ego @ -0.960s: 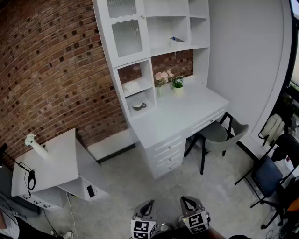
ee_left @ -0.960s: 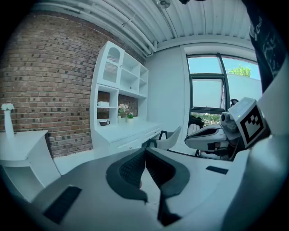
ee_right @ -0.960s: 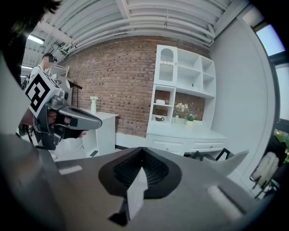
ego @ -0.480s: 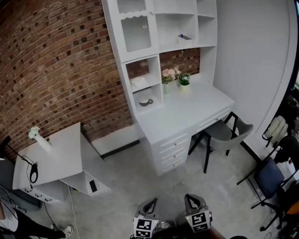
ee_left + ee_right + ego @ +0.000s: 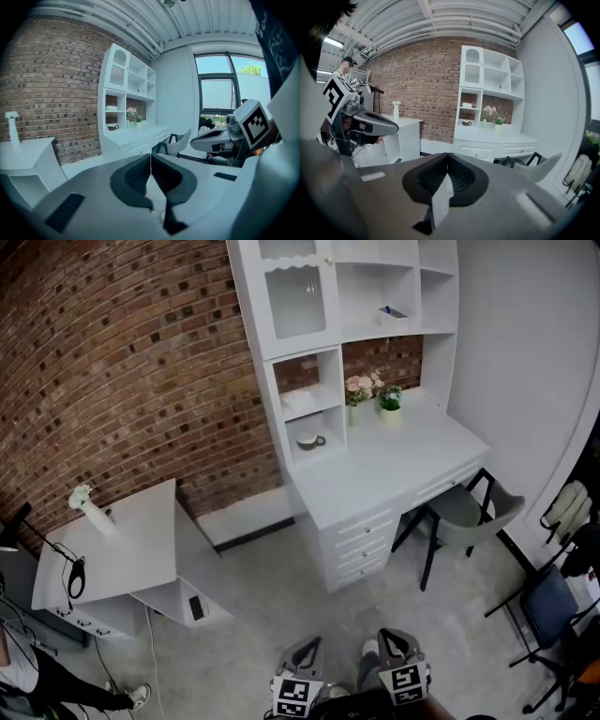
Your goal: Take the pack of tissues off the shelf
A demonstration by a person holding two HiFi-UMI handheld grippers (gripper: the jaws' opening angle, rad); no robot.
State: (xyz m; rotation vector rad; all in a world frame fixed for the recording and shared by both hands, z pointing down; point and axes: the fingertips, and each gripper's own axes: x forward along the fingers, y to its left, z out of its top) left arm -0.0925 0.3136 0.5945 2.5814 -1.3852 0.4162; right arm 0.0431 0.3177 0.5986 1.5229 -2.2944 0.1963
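You'll find what looks like the pack of tissues in the shelf unit's open cubby, directly above the cup. A careless reach could knock that cup. Your left gripper and right gripper, both closed on nothing, are well apart from the shelf unit.

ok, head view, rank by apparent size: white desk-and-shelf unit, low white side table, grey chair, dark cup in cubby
white desk-and-shelf unit
low white side table
grey chair
dark cup
The table looks nearer; its lead over chair may be inflated.
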